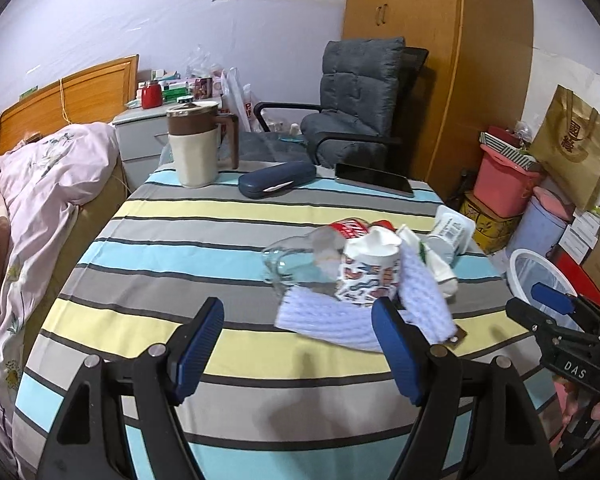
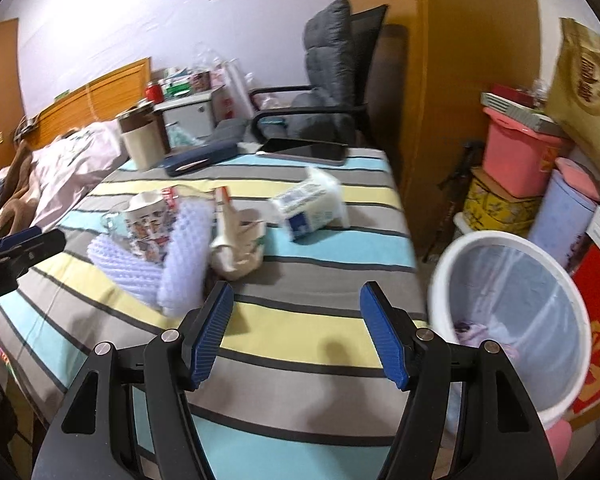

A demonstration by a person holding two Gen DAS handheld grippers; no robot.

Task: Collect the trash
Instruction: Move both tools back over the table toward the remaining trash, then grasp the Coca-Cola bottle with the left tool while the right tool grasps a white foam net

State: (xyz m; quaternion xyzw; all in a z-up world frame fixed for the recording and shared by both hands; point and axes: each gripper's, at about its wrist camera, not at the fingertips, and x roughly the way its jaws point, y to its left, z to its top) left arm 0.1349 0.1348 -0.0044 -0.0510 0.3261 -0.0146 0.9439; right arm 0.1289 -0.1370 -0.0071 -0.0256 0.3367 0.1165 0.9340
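striped cloth-covered table (image 1: pixel 180 216) carries the trash heap: printed crushed paper cup (image 1: pixel 370 268), pale lilac knitted cloth (image 1: pixel 340 316), clear plastic wrapper (image 1: pixel 296 264), white tissue pack (image 2: pixel 312 204). left gripper (image 1: pixel 298 344) jaws wide, nothing between; right gripper (image 2: pixel 296 336) likewise. white lined waste bin (image 2: pixel 512 320) just beside table edge

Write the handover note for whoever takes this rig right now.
Left gripper: open, empty, over the striped table.
Right gripper: open, empty, near the table's edge by the bin.
Trash heaped mid-table: printed paper cup, pale blue cloth, clear plastic cup, crumpled paper bag, white packet.
White lined bin on the floor beside the table holds some scraps.
Done: none of the heap is lifted.
Left: all of it.
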